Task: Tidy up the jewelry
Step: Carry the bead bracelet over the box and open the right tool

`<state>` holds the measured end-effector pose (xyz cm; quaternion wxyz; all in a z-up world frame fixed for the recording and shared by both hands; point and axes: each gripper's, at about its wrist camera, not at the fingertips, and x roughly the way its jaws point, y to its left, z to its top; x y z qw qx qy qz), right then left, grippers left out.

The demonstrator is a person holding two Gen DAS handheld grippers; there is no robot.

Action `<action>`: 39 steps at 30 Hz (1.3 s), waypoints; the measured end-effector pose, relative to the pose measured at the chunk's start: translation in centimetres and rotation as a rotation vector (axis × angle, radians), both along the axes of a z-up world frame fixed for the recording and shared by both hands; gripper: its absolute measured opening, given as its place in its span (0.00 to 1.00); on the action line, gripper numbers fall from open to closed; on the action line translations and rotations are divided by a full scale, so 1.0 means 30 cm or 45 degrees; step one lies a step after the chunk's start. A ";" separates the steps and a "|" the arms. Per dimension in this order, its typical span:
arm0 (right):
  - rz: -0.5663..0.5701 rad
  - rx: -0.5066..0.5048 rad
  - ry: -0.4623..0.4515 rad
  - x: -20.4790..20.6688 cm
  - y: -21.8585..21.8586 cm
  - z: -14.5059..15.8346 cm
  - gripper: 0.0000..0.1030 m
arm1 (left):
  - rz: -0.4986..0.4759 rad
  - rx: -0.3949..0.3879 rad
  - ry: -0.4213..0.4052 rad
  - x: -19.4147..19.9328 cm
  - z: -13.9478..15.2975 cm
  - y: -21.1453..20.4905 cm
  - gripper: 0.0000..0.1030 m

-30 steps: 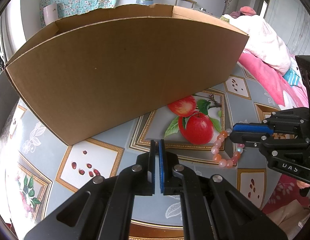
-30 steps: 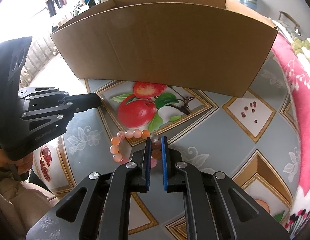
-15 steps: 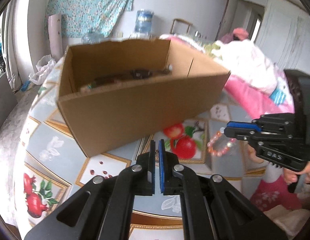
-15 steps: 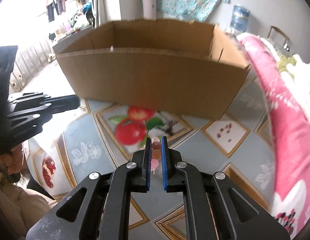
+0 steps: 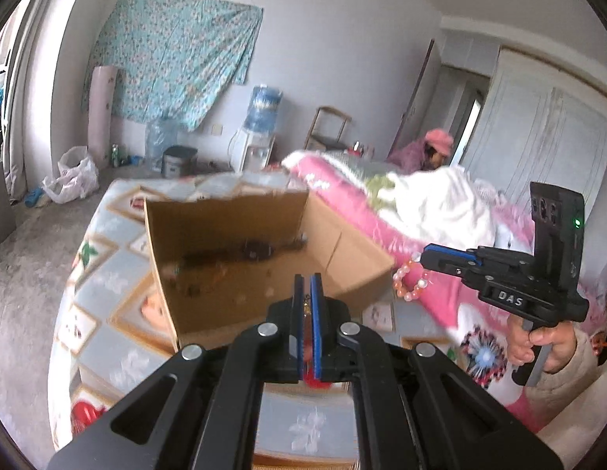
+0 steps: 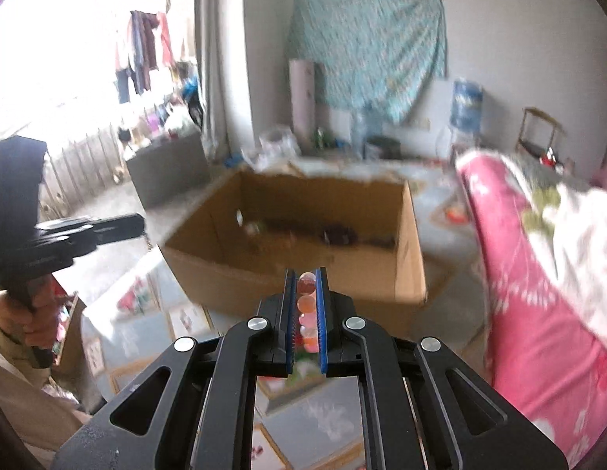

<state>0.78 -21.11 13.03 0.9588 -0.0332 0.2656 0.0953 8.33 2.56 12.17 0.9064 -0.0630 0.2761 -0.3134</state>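
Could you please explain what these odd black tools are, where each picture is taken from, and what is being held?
There is no robot here: a person holds a two-fingered gripper in each hand, and each gripper carries a wide-angle camera looking forward along its fingers. One picture comes from the left gripper, the other from the right gripper, so each shows its own black frame and blue pads at the bottom and the other gripper off to one side. The right gripper is shut on a bracelet of pink and orange beads; in the left view the bracelet hangs from its tip. The left gripper is shut; something small and thin sits between its pads, too small to name. Ahead stands an open cardboard box on a table with a patterned cloth. Dark items lie inside the box, blurred.
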 end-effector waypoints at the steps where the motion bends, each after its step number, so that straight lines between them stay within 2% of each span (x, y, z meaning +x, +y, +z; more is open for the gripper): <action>1: 0.011 0.004 -0.021 0.012 -0.002 0.015 0.07 | 0.006 -0.003 -0.004 0.023 0.013 0.001 0.02; 4: 0.036 -0.007 -0.063 0.078 -0.009 0.042 0.07 | 0.017 0.011 0.049 0.116 0.012 -0.012 0.02; 7: 0.056 0.015 -0.052 0.158 -0.029 0.036 0.07 | 0.020 0.046 0.169 0.224 -0.035 -0.026 0.02; 9: 0.062 0.027 -0.021 0.221 -0.041 0.013 0.07 | 0.014 0.122 0.251 0.302 -0.084 -0.054 0.03; 14: 0.064 0.011 0.074 0.351 -0.057 -0.052 0.07 | 0.022 0.320 0.362 0.420 -0.197 -0.106 0.03; 18: 0.070 0.069 0.170 0.427 -0.088 -0.099 0.07 | 0.045 0.422 0.405 0.463 -0.236 -0.128 0.03; 28: 0.072 0.134 0.250 0.483 -0.119 -0.122 0.07 | 0.037 0.443 0.438 0.492 -0.250 -0.141 0.05; 31: 0.069 0.139 0.261 0.497 -0.131 -0.126 0.07 | 0.038 0.438 0.439 0.487 -0.246 -0.148 0.08; 35: 0.084 0.144 0.310 0.518 -0.132 -0.144 0.07 | 0.067 0.404 0.389 0.464 -0.216 -0.140 0.23; 39: 0.099 0.138 0.367 0.550 -0.125 -0.165 0.07 | 0.106 0.351 0.323 0.429 -0.171 -0.111 0.32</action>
